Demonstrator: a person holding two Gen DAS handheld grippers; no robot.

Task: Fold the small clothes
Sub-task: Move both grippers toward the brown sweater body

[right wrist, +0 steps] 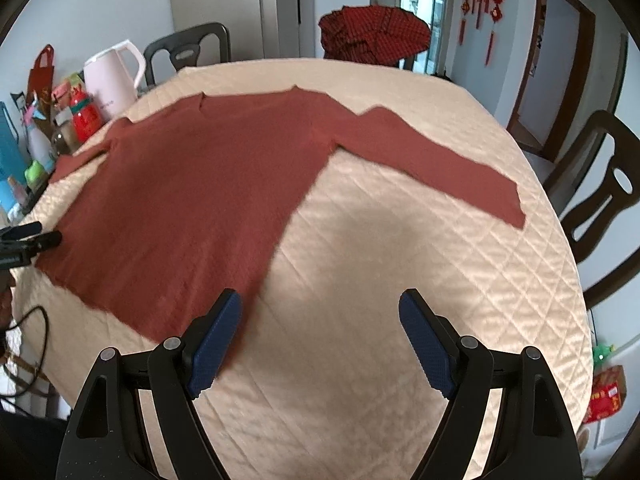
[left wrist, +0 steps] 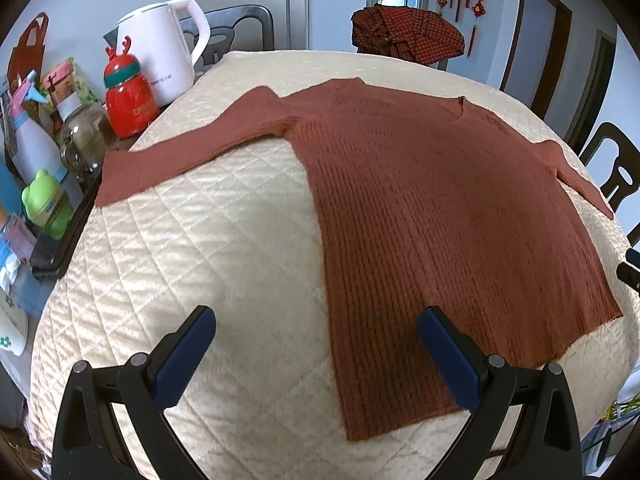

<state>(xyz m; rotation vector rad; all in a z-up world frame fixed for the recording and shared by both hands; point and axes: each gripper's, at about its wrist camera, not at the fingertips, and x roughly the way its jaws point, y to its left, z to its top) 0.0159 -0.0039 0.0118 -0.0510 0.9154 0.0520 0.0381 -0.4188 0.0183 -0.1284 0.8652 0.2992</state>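
A rust-brown ribbed sweater (left wrist: pixel 420 208) lies flat on the cream quilted table cover (left wrist: pixel 200 248), sleeves spread to both sides. It also shows in the right wrist view (right wrist: pixel 192 192). My left gripper (left wrist: pixel 316 320) is open and empty above the sweater's near left hem corner. My right gripper (right wrist: pixel 320 304) is open and empty above the hem's near right corner. The left gripper's tips (right wrist: pixel 36 236) show at the left edge of the right wrist view.
A white kettle (left wrist: pixel 168 52), red bottle (left wrist: pixel 128 96), spray bottle (left wrist: pixel 28 136) and green cup (left wrist: pixel 44 204) crowd the table's left edge. A red checked cloth (left wrist: pixel 408 32) lies on a chair at the back. Dark chairs (right wrist: pixel 604 200) stand around the table.
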